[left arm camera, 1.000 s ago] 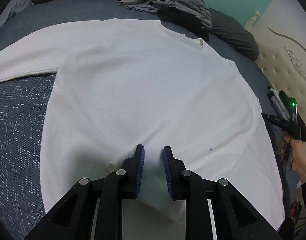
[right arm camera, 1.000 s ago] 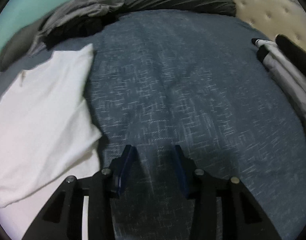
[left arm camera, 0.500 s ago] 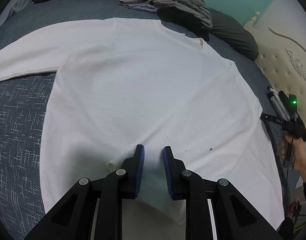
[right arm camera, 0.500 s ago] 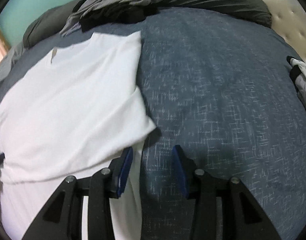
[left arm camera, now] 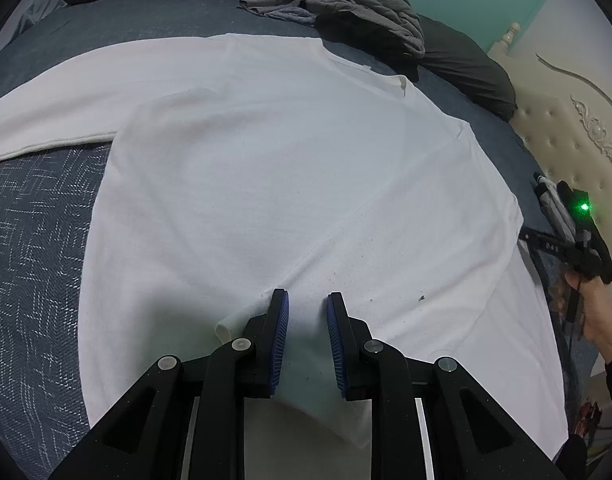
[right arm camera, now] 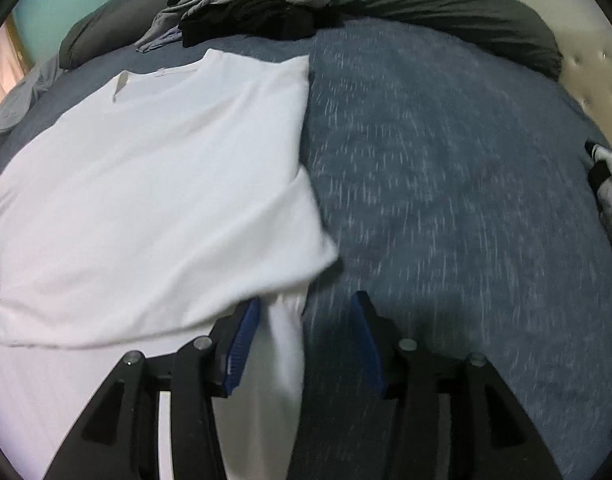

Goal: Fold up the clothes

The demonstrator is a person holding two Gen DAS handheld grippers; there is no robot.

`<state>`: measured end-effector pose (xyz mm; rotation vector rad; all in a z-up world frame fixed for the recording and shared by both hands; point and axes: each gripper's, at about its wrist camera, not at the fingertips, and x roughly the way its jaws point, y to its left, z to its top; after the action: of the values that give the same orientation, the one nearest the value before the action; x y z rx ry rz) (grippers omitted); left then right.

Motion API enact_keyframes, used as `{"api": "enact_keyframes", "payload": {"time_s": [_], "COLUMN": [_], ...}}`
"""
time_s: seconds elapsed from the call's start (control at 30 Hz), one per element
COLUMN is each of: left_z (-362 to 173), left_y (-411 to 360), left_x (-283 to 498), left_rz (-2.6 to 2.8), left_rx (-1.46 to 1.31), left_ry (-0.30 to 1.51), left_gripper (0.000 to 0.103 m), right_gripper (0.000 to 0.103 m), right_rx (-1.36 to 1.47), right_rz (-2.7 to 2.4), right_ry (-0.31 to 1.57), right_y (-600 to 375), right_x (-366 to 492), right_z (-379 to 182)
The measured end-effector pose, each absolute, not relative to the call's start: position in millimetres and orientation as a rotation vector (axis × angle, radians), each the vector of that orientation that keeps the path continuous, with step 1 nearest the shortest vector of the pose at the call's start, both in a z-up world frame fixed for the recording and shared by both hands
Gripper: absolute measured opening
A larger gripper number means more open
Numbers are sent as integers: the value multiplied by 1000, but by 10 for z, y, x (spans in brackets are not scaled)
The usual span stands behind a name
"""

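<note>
Fingers (left arm camera: 280, 336) hover above flat white shirt (left arm camera: 290, 184), one sleeve folded in.

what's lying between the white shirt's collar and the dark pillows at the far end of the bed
In the left wrist view, a crumpled pile of grey and black clothes sits between the white shirt collar and the dark pillows, on a strip of blue bedspread.

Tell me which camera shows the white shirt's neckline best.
The left wrist view: the white shirt lies spread out and sharp, its neckline clear. The right wrist view shows the neckline too, but blurred and near the edge.
</note>
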<state>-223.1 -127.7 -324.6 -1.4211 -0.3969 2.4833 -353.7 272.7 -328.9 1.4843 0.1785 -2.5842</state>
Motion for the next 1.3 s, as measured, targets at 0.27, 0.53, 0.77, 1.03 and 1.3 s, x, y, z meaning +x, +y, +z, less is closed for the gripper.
{"api": "enact_keyframes", "payload": {"time_s": [0.27,0.53,0.77,1.03,1.3], "left_z": [-3246,-3264,-3260,-3253,-3274], "left_y": [-1289,-1304,-1313,-1299,-1313], "left_x": [-2228,-2233,-2224,-2213,-2202], "left_rz": [2481,2474,2470,2477,2468], "left_rx": [-1422,-1421,-1422,-1424,-1424], "left_ry": [-396,-411,-420,-410,-421], "left_gripper": [21,21,21,21,21], "right_gripper": [43,25,25,39,39], "right_rx": [1412,1422,1469,1414,1442], "right_rz": [-2668,-2670,-2603,-2518,-2527], "right_ry": [253,165,-14,-216,-367], "right_y": [2719,2874,3234,3106,2942], "right_x": [-3659,-3735,-3559,-4075,-4906], "right_z": [-3273,-3336,-3158,-2845,-2863]}}
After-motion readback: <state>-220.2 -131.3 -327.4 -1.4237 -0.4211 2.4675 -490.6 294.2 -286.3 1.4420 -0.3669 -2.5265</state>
